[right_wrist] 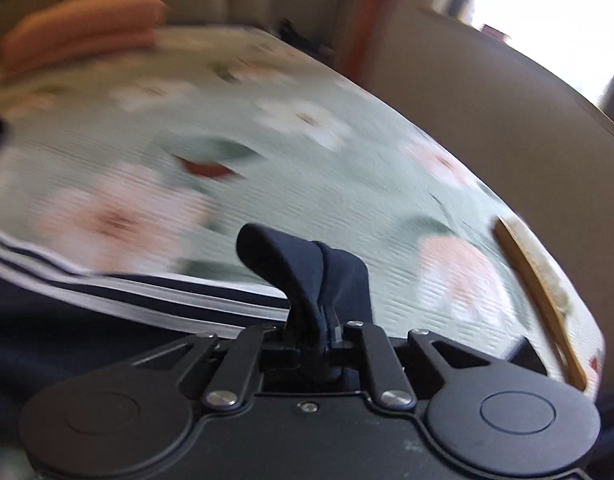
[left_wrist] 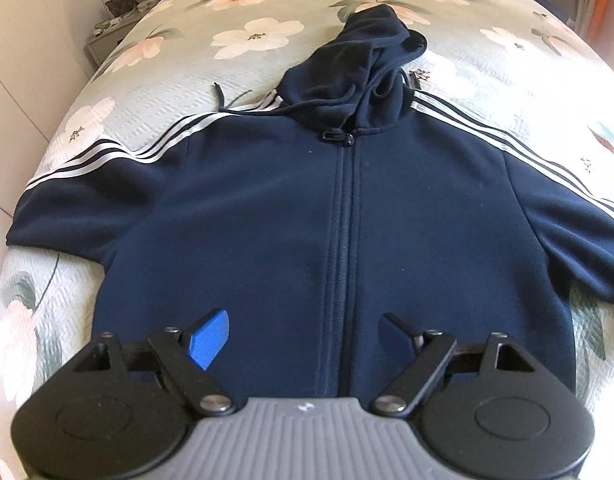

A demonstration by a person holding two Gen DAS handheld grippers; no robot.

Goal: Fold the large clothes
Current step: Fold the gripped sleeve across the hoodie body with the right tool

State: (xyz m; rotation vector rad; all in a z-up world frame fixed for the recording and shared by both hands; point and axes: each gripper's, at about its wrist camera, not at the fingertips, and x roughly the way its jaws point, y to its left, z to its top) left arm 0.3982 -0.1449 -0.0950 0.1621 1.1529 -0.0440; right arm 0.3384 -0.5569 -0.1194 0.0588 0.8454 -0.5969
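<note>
Two grippers share the work: the right gripper is clenched on the sleeve of the hoodie, probably to fold it inward, while the left gripper, low in its frame, waits released above the hem.

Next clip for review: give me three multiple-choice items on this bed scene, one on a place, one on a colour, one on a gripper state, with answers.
1. Where does the hoodie lie?
A. spread front-up on the floral bedspread
B. on a hanger
C. on the floor

2. What colour are the sleeve stripes?
A. red
B. white
C. yellow

3. What is the right gripper doing?
A. gaping over bare bedspread
B. resting on the pink folded stack
C. pinching a fold of navy fabric

Answers: 1 A, the zipper faces up on the flowered cover. 2 B, white bands run along both sleeves. 3 C, dark cloth rises from its closed pads, while the left gripper stands open above the hem.
</note>
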